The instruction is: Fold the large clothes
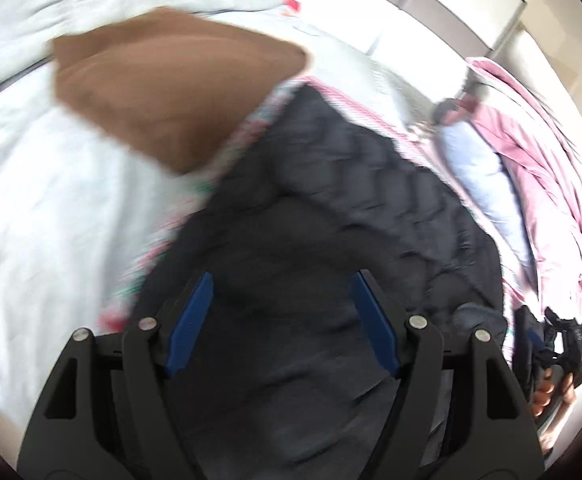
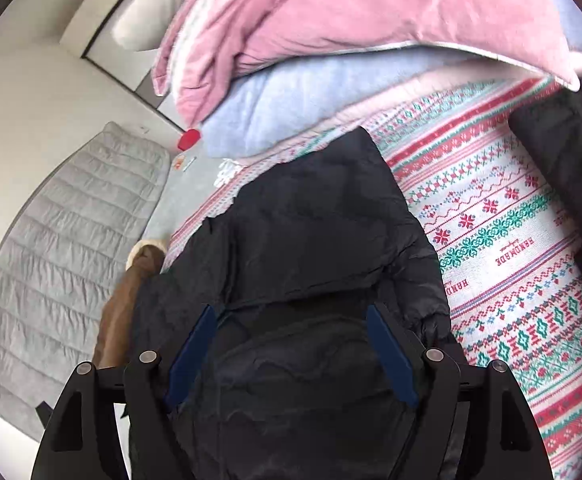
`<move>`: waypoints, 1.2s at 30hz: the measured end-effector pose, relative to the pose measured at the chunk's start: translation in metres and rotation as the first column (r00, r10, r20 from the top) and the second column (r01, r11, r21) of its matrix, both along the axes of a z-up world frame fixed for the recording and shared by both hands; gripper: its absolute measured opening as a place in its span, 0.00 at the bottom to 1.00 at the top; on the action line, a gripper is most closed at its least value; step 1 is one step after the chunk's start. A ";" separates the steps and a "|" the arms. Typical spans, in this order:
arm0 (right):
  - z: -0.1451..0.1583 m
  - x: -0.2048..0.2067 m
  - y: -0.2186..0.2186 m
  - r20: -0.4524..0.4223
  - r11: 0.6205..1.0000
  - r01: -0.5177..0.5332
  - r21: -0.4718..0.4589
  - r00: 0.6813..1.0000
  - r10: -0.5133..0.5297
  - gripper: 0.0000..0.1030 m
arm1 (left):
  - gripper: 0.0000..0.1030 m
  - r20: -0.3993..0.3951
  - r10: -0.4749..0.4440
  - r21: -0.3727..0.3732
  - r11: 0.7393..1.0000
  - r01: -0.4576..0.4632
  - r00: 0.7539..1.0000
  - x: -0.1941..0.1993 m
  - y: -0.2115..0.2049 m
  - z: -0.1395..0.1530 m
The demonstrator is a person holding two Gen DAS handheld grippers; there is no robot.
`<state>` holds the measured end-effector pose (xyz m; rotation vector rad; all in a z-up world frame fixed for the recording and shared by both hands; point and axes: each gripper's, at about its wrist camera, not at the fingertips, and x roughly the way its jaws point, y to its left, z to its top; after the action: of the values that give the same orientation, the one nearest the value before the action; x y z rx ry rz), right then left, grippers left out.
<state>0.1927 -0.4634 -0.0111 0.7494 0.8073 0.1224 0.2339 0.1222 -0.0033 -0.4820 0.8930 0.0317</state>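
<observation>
A large black quilted jacket (image 1: 331,200) lies on a patterned blanket (image 2: 511,220); it also shows in the right wrist view (image 2: 311,240). My left gripper (image 1: 283,280) is open just above the jacket, its blue pads (image 1: 191,320) wide apart with nothing between them. My right gripper (image 2: 291,314) is open over the jacket's lower part, its blue pads (image 2: 391,356) apart. The right gripper and the hand that holds it also show at the left wrist view's right edge (image 1: 551,344). The left wrist view is blurred.
A brown garment (image 1: 163,88) lies beside the jacket on a white sheet (image 1: 31,200); it also shows in the right wrist view (image 2: 119,320). Pink (image 2: 351,8) and pale blue (image 2: 291,96) bedding are piled beyond the jacket. A grey quilted mat (image 2: 63,248) lies at left.
</observation>
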 end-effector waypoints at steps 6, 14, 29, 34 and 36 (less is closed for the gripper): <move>0.019 -0.046 0.010 0.047 0.988 -0.062 -0.141 0.996 0.069 0.76 | 0.71 -0.022 0.013 -0.049 0.999 -0.014 1.000 -0.039 0.030 -0.025; 0.024 -0.145 0.027 0.100 0.926 -0.137 -0.351 0.978 0.182 0.78 | 0.81 0.059 0.020 -0.084 0.996 -0.015 0.998 -0.100 0.061 -0.036; -0.058 -0.254 -0.021 -0.020 1.000 -0.026 0.010 0.999 0.026 0.67 | 0.80 0.100 -0.054 -0.098 0.993 0.064 0.993 -0.155 0.067 -0.058; -0.073 -0.248 -0.024 -0.078 0.998 0.012 0.066 0.997 -0.007 0.49 | 0.80 0.100 -0.062 -0.125 0.989 0.074 0.993 -0.162 0.066 -0.065; -0.079 -0.244 -0.023 -0.113 0.998 0.020 0.060 0.993 -0.013 0.48 | 0.80 0.095 -0.053 -0.109 0.992 0.063 0.994 -0.163 0.066 -0.067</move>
<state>-0.0512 -0.4861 -0.0900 0.8260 0.9080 0.0909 0.0711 0.1883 -0.0699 -0.5576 0.8211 -0.0934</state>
